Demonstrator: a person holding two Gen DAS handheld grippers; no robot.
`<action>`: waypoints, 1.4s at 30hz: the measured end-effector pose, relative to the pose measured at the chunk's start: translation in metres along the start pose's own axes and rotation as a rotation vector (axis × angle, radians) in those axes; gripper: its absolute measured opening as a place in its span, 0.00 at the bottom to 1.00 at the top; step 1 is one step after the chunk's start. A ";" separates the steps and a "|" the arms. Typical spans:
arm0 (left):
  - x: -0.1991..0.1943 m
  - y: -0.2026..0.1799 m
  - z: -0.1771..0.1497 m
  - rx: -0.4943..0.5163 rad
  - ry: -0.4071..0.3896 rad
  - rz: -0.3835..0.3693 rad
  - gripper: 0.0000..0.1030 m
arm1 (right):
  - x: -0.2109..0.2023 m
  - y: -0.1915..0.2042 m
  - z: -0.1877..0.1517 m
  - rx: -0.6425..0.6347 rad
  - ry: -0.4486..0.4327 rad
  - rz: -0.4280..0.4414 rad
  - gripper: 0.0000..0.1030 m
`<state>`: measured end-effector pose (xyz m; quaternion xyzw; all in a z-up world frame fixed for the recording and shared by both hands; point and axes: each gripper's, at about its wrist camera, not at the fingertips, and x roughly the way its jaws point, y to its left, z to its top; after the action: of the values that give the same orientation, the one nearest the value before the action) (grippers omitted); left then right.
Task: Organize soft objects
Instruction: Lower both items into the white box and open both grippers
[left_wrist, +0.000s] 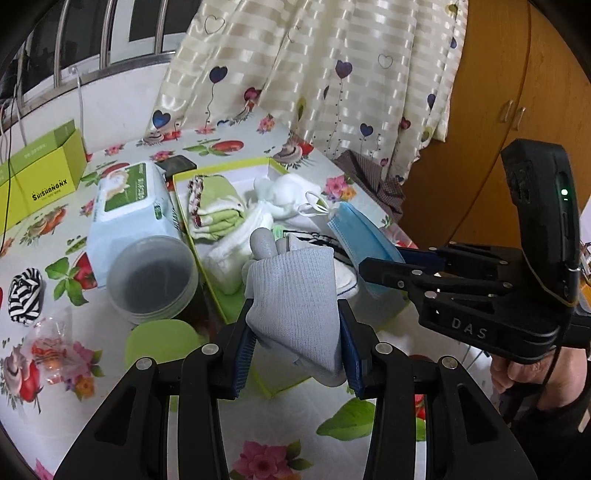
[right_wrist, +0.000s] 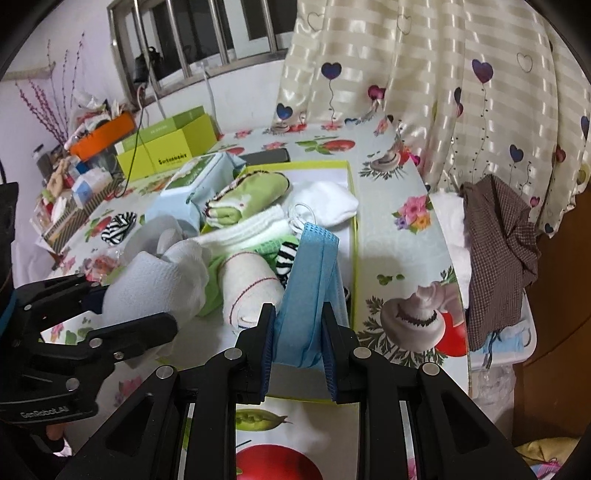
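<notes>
1. Green-rimmed box (right_wrist: 352, 236) on the desk (right_wrist: 402, 236) already holds folded towels, white socks and a striped piece (mostly filled).
2. Left tool (left_wrist: 295, 332) pinches a grey sock (left_wrist: 295, 295), held over the box's near edge.
3. Right tool (right_wrist: 299, 347) pinches a blue face mask (right_wrist: 314, 273), also above the box.
4. Left out: striped scrunchie (left_wrist: 25, 295) on the desk.

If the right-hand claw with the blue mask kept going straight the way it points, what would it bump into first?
Probably the pile of soft things in the green box: the right gripper, shut on the blue mask, points at the striped sock there, though depth is hard to judge.
</notes>
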<state>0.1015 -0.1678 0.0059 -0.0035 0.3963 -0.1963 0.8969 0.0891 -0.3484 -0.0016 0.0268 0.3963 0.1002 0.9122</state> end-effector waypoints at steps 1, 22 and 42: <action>0.003 0.000 0.000 -0.004 0.005 0.001 0.41 | 0.002 0.001 0.000 -0.008 0.005 -0.001 0.21; -0.010 0.012 0.001 -0.039 -0.050 0.031 0.45 | -0.025 0.003 0.003 -0.013 -0.106 0.007 0.22; 0.019 0.006 0.000 -0.033 0.013 -0.036 0.44 | -0.008 -0.008 -0.004 0.023 -0.059 -0.007 0.13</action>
<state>0.1154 -0.1694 -0.0084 -0.0244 0.4053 -0.2059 0.8904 0.0823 -0.3581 0.0001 0.0389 0.3707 0.0918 0.9234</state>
